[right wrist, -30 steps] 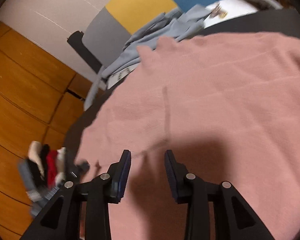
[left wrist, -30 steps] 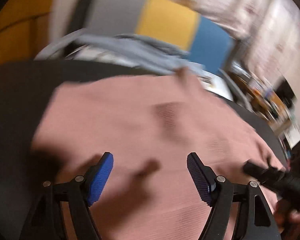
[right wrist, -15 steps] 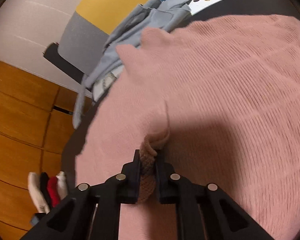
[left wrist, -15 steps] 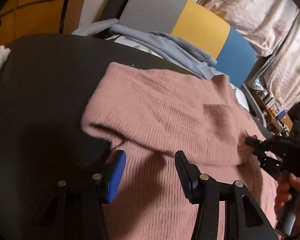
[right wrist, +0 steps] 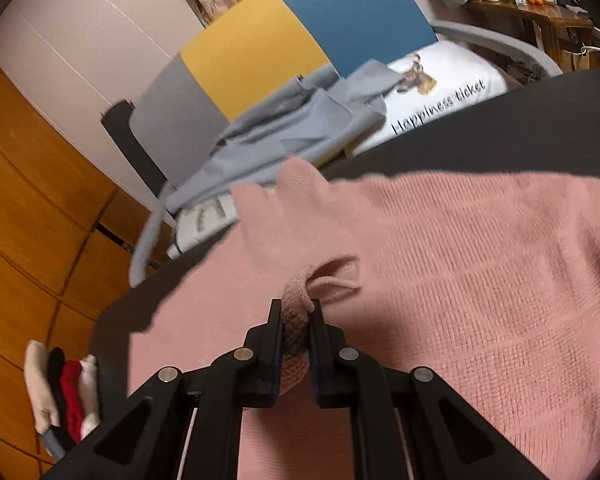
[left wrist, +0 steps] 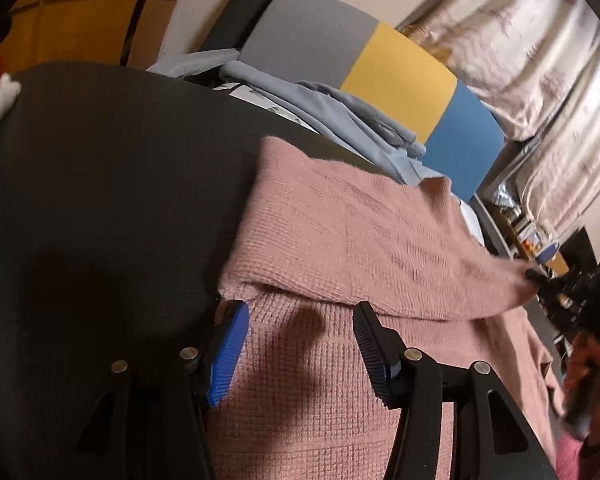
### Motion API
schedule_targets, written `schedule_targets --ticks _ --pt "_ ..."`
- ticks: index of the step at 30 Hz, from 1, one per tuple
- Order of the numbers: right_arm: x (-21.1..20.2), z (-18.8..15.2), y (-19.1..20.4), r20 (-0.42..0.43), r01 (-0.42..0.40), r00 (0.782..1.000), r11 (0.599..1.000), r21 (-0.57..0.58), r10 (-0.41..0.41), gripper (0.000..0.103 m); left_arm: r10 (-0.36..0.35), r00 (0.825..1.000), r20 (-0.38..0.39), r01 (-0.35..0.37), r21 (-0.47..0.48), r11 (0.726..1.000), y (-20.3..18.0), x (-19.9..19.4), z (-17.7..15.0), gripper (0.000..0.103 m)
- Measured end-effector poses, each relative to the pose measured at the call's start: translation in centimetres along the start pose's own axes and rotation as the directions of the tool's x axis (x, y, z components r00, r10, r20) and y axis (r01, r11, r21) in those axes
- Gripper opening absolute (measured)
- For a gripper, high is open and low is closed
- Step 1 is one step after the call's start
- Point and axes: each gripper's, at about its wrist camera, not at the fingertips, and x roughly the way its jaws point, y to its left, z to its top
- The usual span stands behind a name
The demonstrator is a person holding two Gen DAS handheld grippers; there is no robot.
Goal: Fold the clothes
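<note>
Sweater [right wrist: 480, 280] edge pinched by right gripper [right wrist: 296, 316] (left gripper [left wrist: 300, 344] gaping).

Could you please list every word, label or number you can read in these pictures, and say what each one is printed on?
"Happiness ticket": black script on the white printed fabric behind the pink sweater, below a small animal picture.
Dark print on the white fabric under the grey garment is too blurred to read.
Nothing legible in the left wrist view.
</note>
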Motion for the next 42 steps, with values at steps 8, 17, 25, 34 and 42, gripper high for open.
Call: schedule_targets --ticks 8,17,25,34,42 --pt "0.7 -1.0 -2.3 0.052 0.1 0.994 0.995 -0.018 -0.099 0.01 0.092 0.996 -0.013 -0.09 0.103 0.991 -1.2 0.5 0.3 0.054" --pt "1.3 -2.2 -0.2 -0.038 0.061 0.997 0.982 -0.179 -0.068 0.027 0.188 0.975 0.118 -0.206 0.175 0.963 -3.1 -2.7 1.0 0.066" --pt "2.1 -3.2 -0.2 -0.06 0.089 0.993 0.981 -0.173 -0.101 0.012 0.423 0.903 0.076 -0.418 0.382 0.824 -5.8 4.7 4.6 0.029" --pt "1.5 -3.6 0.3 -0.018 -0.019 1.0 0.993 -0.114 0.017 0.011 0.345 0.937 -0.051 -0.327 0.214 0.92 0.7 3.3 7.5 0.0" --pt "-0.6 -3.4 -2.6 0.04 0.08 0.996 0.997 0.0 -0.08 0.026 0.302 0.953 -0.018 -0.297 0.128 0.946 2.9 0.2 6.8 0.001"
